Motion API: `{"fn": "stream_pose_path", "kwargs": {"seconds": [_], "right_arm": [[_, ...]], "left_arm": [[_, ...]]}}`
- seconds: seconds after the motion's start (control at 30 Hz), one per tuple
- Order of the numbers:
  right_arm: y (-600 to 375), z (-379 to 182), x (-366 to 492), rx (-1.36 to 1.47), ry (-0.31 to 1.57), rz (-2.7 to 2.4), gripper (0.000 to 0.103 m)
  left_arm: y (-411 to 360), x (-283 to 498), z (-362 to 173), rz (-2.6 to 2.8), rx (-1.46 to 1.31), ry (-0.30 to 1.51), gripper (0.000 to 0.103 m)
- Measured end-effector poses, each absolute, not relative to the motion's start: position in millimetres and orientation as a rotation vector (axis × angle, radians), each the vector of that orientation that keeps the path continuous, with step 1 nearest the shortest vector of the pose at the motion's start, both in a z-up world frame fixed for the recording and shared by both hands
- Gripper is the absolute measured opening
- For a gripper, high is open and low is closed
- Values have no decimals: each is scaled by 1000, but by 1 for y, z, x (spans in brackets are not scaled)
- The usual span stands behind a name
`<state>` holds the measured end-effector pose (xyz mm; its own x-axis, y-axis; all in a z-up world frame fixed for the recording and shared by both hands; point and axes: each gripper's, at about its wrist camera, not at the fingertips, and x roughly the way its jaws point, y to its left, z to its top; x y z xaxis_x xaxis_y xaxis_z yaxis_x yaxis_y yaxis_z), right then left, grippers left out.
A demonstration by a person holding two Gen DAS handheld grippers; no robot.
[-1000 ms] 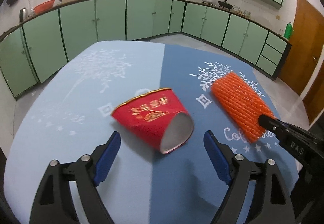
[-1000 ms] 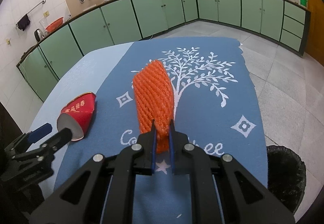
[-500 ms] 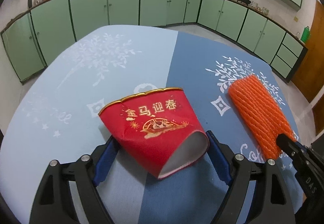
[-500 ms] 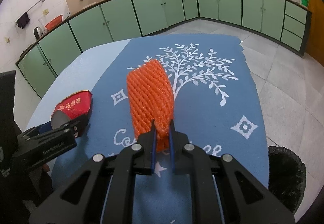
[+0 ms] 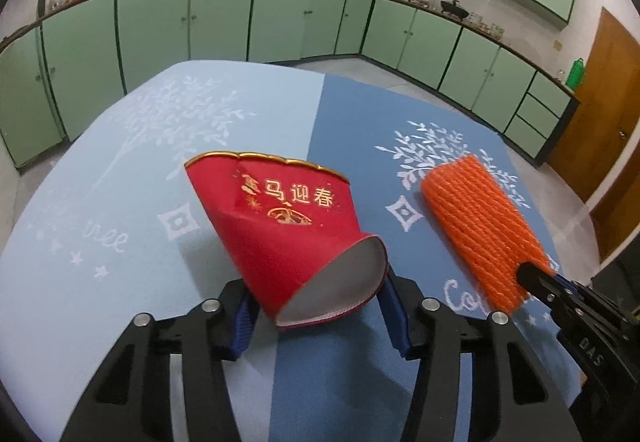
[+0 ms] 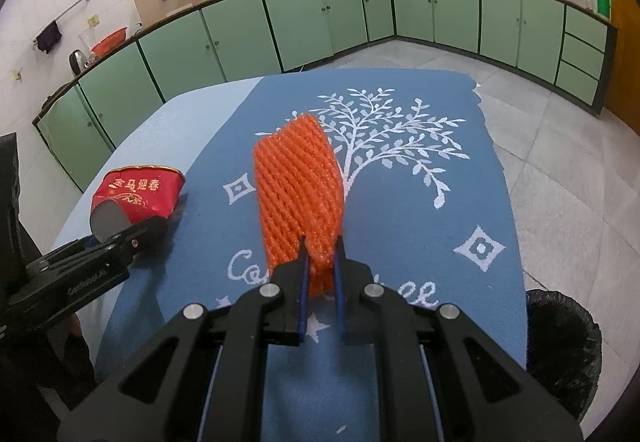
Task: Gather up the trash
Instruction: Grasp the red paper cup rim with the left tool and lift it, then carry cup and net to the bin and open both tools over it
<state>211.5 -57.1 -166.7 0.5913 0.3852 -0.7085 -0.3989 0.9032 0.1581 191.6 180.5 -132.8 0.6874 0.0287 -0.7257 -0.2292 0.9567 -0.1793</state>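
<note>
Left gripper (image 5: 318, 306) has just been closing, and in its own view the blue pads now press both sides of the one red paper cup (image 5: 288, 226), squashing its open mouth into an oval; a second ago the jaws stood wide and short of the cup, which lay round-mouthed on the blue tablecloth (image 5: 120, 282). To the right lies one orange foam net (image 5: 480, 226), its near end pinched by the right gripper (image 5: 532, 278).

From the right wrist view, the right gripper (image 6: 320, 254) has its two jaws drawn narrow on the near end of the foam net (image 6: 298, 194), which stretches away over the cloth's white tree print, much as in the earlier frames. At left, the cup (image 6: 136, 198) sits in the left gripper (image 6: 136, 234), which has advanced onto it. One black-lined bin (image 6: 560, 354) stands on the floor beside the table's right edge.
</note>
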Motion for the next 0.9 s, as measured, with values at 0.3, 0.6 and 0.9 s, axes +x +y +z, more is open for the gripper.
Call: {"fn": "stream_pose_path", "kwargs": {"seconds": [0.3, 0.6, 0.9], "right_arm": [[-71, -146, 201, 14, 779, 460, 10], [-91, -119, 184, 19, 719, 445, 10], [-116, -100, 167, 39, 677, 418, 9]], "left_arm": [[162, 181, -107, 90, -225, 752, 52], [134, 173, -84, 28, -172, 712, 52], [106, 168, -71, -41, -148, 689, 52]]}}
